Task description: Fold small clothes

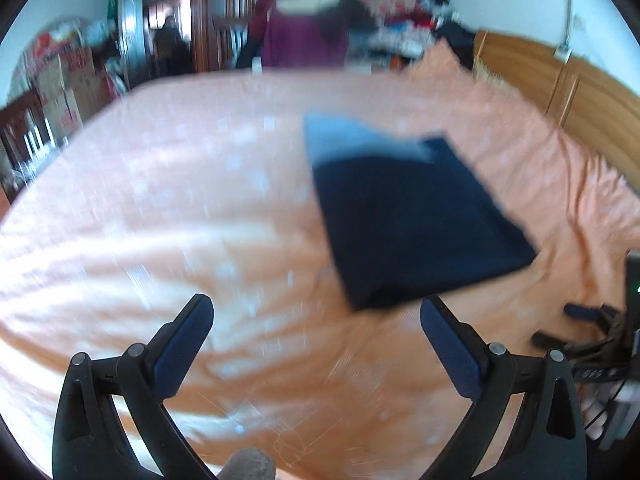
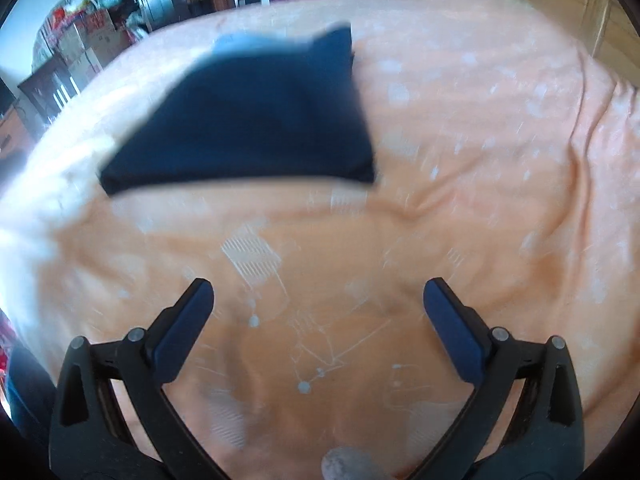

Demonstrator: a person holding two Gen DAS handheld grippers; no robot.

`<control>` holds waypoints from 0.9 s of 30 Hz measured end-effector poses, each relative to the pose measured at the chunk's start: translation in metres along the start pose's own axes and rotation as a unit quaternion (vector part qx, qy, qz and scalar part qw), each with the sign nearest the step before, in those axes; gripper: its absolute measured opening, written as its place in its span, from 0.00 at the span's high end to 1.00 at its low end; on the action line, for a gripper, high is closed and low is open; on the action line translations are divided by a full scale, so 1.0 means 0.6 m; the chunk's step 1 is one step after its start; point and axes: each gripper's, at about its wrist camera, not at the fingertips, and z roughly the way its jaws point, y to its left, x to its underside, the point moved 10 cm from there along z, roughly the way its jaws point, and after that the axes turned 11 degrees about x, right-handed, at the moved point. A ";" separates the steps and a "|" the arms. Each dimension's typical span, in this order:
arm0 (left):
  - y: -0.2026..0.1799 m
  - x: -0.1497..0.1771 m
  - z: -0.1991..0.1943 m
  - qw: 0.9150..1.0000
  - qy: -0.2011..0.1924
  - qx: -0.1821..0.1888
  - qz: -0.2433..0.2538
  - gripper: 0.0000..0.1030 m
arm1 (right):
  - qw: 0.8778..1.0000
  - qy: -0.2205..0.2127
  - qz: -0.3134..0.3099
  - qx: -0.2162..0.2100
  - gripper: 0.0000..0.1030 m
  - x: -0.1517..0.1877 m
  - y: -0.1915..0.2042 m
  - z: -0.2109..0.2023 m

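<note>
A dark navy garment (image 1: 416, 216) lies folded flat on the orange bedspread (image 1: 200, 208), with a lighter blue band (image 1: 340, 136) at its far end. My left gripper (image 1: 316, 312) is open and empty, just short of the garment's near corner. In the right wrist view the same navy garment (image 2: 256, 120) sits up and to the left, farther away. My right gripper (image 2: 318, 296) is open over bare orange bedspread (image 2: 460, 160), holding nothing. Both views are blurred.
A wooden headboard (image 1: 560, 80) runs along the right. Piled clothes and a purple jacket (image 1: 304, 40) sit beyond the bed's far edge, cardboard boxes (image 1: 68, 84) at the far left. The other gripper's body and cables (image 1: 612, 344) show at the right edge.
</note>
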 end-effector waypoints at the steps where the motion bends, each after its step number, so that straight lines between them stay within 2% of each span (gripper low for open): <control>1: -0.009 -0.024 -0.025 1.000 -0.020 -0.002 0.006 0.00 | 1.000 -0.015 -0.001 -0.001 0.00 -0.013 0.000 -0.021; 5: -0.044 -0.118 -0.133 0.993 -0.109 -0.019 0.039 0.00 | 0.993 -0.115 -0.008 0.006 0.00 -0.095 0.004 -0.167; 8: -0.079 -0.182 -0.221 0.981 -0.182 -0.030 0.062 0.00 | 0.977 -0.207 -0.001 0.041 0.00 -0.149 -0.003 -0.291; 10: -0.094 -0.209 -0.266 0.973 -0.218 -0.036 0.065 0.00 | 0.971 -0.235 0.017 0.048 0.00 -0.169 -0.010 -0.341; 13: -0.109 -0.224 -0.294 0.975 -0.219 -0.011 0.045 0.00 | 0.977 -0.209 0.018 0.037 0.00 -0.176 0.001 -0.344; 16: -0.126 -0.227 -0.313 0.970 -0.235 -0.028 0.061 0.00 | 0.980 -0.191 0.017 0.057 0.00 -0.171 0.008 -0.337; 20: -0.154 -0.209 -0.305 0.975 -0.206 -0.024 0.073 0.00 | 0.985 -0.165 0.029 0.048 0.00 -0.168 0.011 -0.331; 27: -0.162 -0.193 -0.293 0.982 -0.180 -0.023 0.050 0.00 | 0.985 -0.167 0.021 0.044 0.00 -0.173 0.014 -0.347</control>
